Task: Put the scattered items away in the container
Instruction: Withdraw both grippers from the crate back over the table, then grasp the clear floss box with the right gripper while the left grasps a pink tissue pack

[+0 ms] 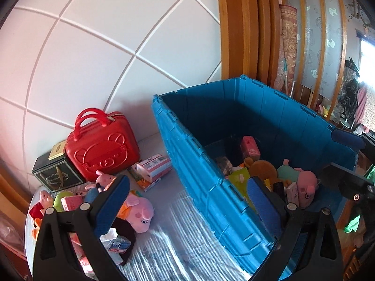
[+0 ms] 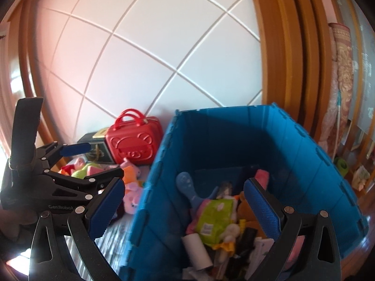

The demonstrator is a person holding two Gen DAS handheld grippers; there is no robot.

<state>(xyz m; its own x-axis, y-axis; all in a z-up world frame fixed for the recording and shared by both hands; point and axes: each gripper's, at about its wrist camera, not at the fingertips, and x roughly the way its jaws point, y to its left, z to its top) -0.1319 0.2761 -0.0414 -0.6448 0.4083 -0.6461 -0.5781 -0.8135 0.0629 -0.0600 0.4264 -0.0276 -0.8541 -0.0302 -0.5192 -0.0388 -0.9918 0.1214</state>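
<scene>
Left wrist view: left gripper (image 1: 187,201) wide, empty, nearer toy pile (image 1: 98,194) at lower left; bin (image 1: 187,145) right. Right gripper (image 2: 185,206) wide, empty, straddling bin wall.

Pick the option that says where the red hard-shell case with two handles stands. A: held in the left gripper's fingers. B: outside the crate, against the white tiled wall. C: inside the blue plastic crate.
B: the red hard-shell case with two handles stands outside the blue plastic crate, against the white tiled wall.
</scene>
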